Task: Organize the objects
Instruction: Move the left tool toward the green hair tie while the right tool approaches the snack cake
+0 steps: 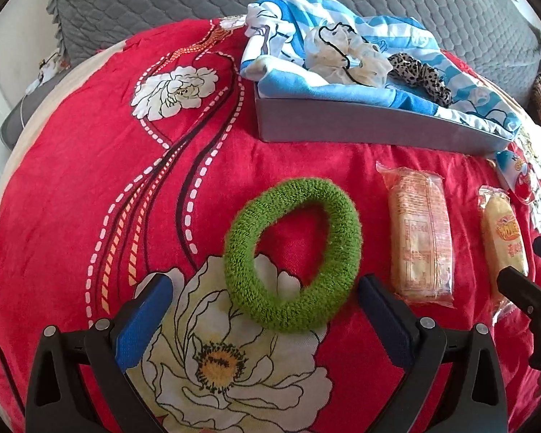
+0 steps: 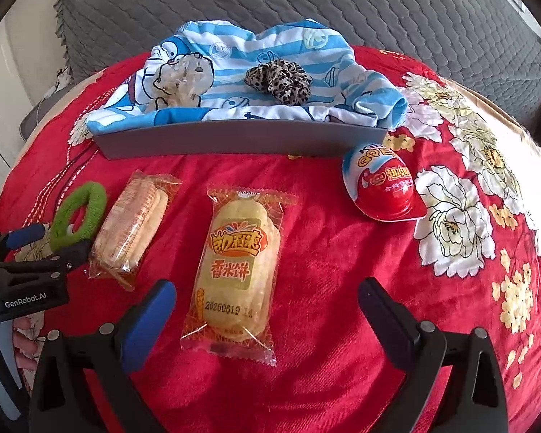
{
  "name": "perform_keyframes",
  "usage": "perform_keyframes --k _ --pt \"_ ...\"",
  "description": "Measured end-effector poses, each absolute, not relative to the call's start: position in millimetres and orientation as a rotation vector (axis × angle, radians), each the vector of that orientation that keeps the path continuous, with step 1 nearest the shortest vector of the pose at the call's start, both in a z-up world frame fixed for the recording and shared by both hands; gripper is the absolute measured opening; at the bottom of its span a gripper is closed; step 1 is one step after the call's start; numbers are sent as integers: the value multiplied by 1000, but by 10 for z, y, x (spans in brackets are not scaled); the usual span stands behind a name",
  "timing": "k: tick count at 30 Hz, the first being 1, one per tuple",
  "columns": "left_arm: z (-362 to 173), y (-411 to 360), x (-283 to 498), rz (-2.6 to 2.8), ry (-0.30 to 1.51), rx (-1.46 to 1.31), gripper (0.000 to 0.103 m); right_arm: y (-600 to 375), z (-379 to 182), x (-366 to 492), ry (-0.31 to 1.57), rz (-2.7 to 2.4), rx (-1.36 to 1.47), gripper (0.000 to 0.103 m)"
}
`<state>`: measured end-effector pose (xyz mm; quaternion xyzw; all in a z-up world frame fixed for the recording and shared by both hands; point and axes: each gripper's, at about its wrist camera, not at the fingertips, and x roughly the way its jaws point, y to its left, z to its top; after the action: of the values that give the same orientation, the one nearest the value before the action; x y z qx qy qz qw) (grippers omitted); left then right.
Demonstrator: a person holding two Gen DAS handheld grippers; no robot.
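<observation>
Left tool (image 1: 265,303) spread wide around green hair tie (image 1: 292,252); right tool (image 2: 267,305) wide, flanking rice cracker packet (image 2: 236,270).

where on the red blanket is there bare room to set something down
Widest bare patch: left of the green hair tie, below the grey tray. Another lies right of the rice cracker pack, below the chocolate egg. It is crowded between hair tie, wafer pack and cracker pack, and the tray's cloth holds scrunchies.
</observation>
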<state>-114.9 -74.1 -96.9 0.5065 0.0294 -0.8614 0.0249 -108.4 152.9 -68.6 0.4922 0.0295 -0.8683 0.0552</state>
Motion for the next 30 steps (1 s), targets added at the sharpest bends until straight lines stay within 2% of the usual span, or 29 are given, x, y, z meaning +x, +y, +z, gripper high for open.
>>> perform_keyframes --k 30 --pt "-1034 -677 -1287 -2686 77 1549 102 1470 -819 -1223 94 -2644 1512 102"
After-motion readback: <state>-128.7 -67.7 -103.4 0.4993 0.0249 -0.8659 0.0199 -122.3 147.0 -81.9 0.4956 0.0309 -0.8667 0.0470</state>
